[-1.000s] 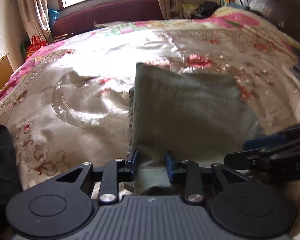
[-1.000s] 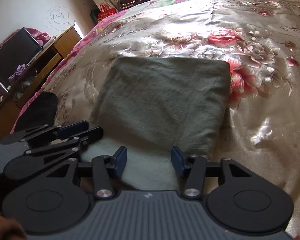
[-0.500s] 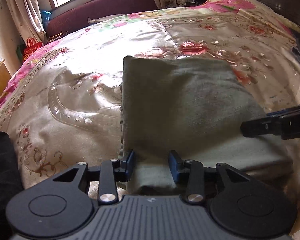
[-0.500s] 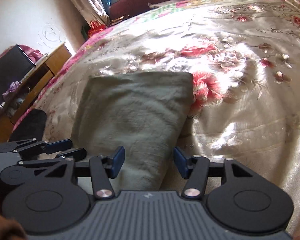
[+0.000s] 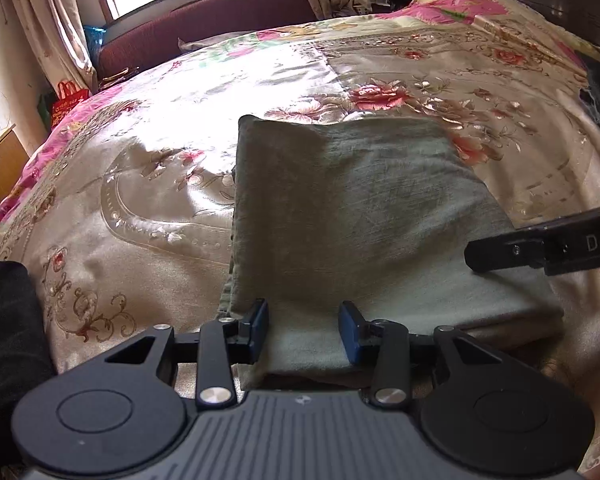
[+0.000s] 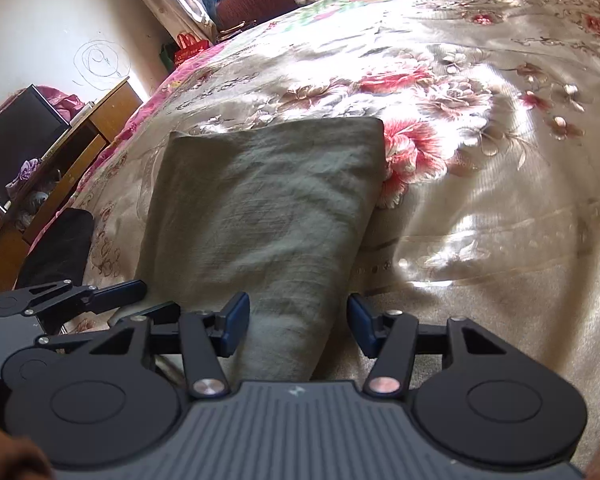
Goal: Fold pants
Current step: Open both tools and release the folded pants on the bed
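The grey-green pants (image 5: 348, 216) lie folded into a thick rectangle on the floral bedspread (image 5: 148, 184); they also show in the right wrist view (image 6: 260, 216). My left gripper (image 5: 303, 330) is open, its blue pads either side of the near left edge of the pants, not pinching. My right gripper (image 6: 298, 322) is open over the near right corner of the pants. The right gripper's finger shows at the right of the left wrist view (image 5: 540, 246). The left gripper shows at the left of the right wrist view (image 6: 80, 296).
A dark garment (image 5: 8, 332) lies at the bed's near left edge. A wooden desk (image 6: 80, 136) with a black screen (image 6: 16, 132) stands left of the bed. A maroon sofa (image 5: 204, 24) and window are beyond the bed. Pillows (image 5: 468, 4) lie at the far right.
Both grippers have pulled back from the folded pants and lifted a little. The left gripper's jaws have opened wider and let go of the pants' near edge. The pants lie still.
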{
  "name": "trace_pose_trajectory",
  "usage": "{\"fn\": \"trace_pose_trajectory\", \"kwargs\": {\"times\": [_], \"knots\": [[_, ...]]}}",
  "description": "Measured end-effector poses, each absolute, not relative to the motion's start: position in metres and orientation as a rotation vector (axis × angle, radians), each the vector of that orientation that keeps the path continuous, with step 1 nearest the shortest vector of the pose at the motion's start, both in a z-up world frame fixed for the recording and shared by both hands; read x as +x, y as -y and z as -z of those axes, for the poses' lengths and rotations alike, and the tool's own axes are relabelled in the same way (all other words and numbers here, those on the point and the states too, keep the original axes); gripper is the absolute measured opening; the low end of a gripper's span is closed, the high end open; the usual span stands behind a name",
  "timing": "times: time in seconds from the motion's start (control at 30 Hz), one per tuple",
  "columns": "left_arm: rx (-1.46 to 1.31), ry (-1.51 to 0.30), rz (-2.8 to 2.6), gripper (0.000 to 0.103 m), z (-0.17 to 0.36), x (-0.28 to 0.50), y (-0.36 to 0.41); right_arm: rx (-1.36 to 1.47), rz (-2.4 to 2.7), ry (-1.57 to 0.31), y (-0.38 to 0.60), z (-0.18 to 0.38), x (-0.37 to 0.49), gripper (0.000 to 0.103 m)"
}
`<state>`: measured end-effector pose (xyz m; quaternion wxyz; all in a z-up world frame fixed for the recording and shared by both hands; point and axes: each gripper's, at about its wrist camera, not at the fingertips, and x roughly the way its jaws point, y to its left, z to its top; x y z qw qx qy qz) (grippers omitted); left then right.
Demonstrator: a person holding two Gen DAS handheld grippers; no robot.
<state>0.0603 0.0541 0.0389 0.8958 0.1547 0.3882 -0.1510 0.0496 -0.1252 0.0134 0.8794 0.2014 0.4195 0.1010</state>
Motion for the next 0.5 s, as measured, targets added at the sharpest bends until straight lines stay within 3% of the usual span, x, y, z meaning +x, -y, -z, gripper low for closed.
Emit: {"fn": "trace_pose_trajectory", "kwargs": {"times": [0.13, 0.27, 0.5], "knots": [[0.304, -0.755, 0.304, 0.056, -0.062, 0.047, -0.054, 0.392, -0.206, -0.831, 0.126, -0.035, 0.035, 0.056], [0.224, -0.752, 0.326, 0.073, -0.071, 0.024, -0.051, 0.410, -0.206, -0.806, 0.121, -0.048, 0.017, 0.059], [0.241, -0.729, 0.279, 0.080, -0.071, -0.010, -0.041, 0.442, -0.176, -0.830, 0.115, -0.044, -0.013, 0.060]]}}
